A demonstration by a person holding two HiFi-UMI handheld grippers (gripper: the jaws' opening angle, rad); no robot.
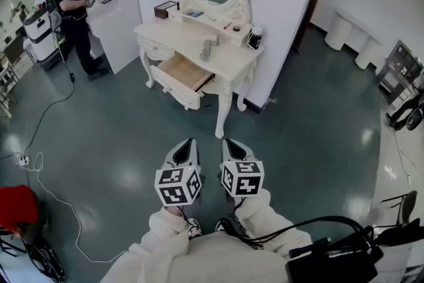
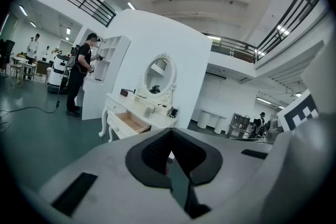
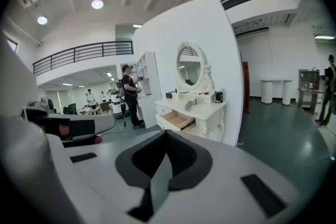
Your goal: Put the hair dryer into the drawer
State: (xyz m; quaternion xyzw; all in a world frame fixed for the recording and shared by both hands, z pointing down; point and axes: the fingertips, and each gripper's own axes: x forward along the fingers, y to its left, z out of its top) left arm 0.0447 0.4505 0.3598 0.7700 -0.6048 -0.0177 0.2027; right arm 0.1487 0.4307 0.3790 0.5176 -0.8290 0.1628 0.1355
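Note:
A grey hair dryer (image 1: 207, 50) lies on top of the white dressing table (image 1: 232, 61), in front of its oval mirror. Below it the table's drawer (image 1: 181, 73) stands pulled out, its wooden inside bare. My left gripper (image 1: 189, 144) and right gripper (image 1: 229, 144) hover side by side over the floor, well short of the table, both shut with nothing held. The left gripper view shows the left gripper (image 2: 170, 131) aimed at the hair dryer (image 2: 149, 110) and the drawer (image 2: 131, 123). The right gripper (image 3: 167, 134) likewise faces the hair dryer (image 3: 188, 105) and the drawer (image 3: 177, 121).
A person (image 1: 73, 10) stands at white shelves at the back left, beside a cart. A white cable (image 1: 40, 162) snakes over the dark green floor on the left, near a red object (image 1: 16, 205). A black jar (image 1: 254, 38) and a brown box (image 1: 164, 8) sit on the table.

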